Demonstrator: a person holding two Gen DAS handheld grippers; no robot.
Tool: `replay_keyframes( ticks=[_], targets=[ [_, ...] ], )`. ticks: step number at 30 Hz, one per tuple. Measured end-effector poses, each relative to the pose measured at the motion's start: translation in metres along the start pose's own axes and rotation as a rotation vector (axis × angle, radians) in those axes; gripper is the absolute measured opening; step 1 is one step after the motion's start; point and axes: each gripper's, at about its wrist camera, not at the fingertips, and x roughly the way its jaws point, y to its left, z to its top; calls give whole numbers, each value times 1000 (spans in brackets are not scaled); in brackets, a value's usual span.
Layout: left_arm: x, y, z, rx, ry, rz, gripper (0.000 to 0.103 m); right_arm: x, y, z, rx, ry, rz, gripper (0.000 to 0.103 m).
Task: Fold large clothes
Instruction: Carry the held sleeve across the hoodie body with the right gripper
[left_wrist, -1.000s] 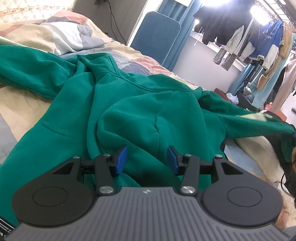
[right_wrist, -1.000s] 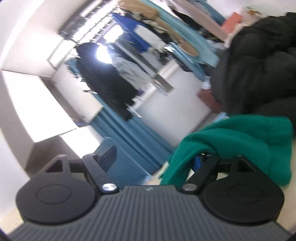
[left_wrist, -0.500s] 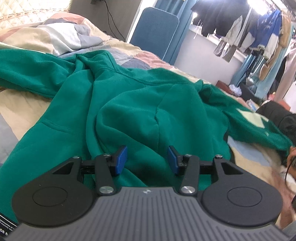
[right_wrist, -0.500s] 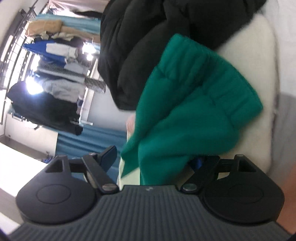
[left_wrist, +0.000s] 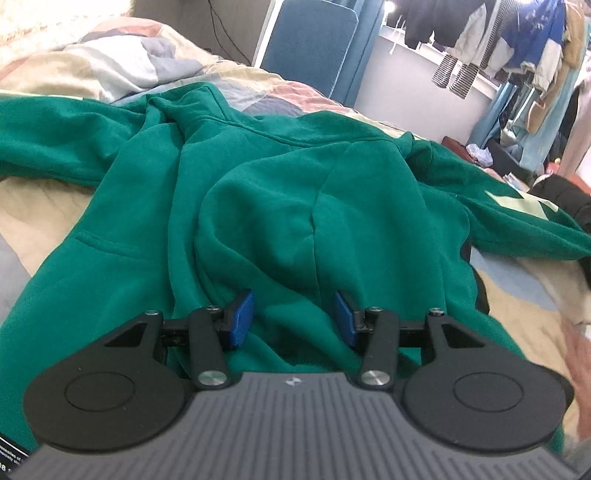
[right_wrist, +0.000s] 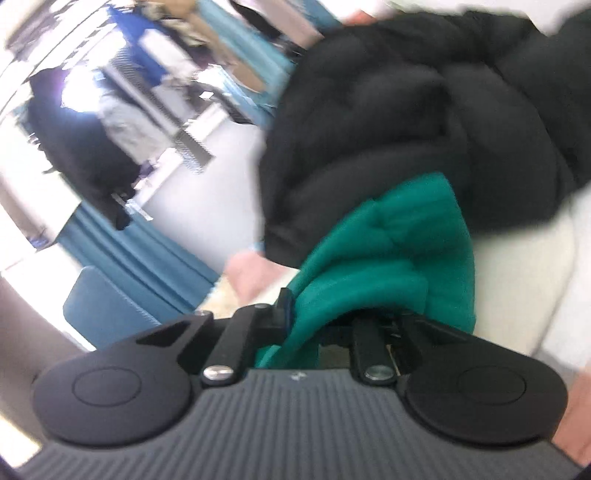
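My right claw (right_wrist: 317, 314) closing on green sleeve cuff (right_wrist: 399, 258) for fold; left claw (left_wrist: 293, 317) apart, steadying sweatshirt (left_wrist: 277, 192) on bed (left_wrist: 40, 206).

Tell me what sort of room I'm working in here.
Most likely a bedroom in a home. The green hoodie lies spread on a bed with a patchwork quilt, clothes hang on a rack by the window, and a black puffer jacket is heaped nearby.

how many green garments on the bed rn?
1. A green hoodie spread across the patchwork quilt; its cuff is between the closing right tongs, beside a black puffer jacket. More could lie out of view.
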Motion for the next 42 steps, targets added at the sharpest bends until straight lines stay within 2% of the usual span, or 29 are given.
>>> replay_keyframes(
  ticks=[4,9,15,20,26,31,37,42],
  targets=[
    [-9,3,4,-20,0,-11,53,-30,45,11,-141,-52,85,13],
    [-24,9,7,-21,2,-20,53,-82,123,3,-423,-137,223,13],
    [-48,18,11,-33,-25,-35,53,-145,209,-39,-652,-167,426,13],
    [-74,32,15,-60,-64,-50,53,-199,249,-96,-789,-150,592,12],
    [-100,58,20,-121,-111,-48,53,-240,277,-174,-905,-67,746,12],
    [-117,83,25,-187,-148,-48,53,-269,273,-253,-1039,22,829,13],
    [-134,122,31,-313,-203,-55,53,-270,249,-345,-1234,243,846,14],
    [-145,141,35,-362,-242,-49,53,-264,234,-396,-1420,367,842,15]
  ],
)
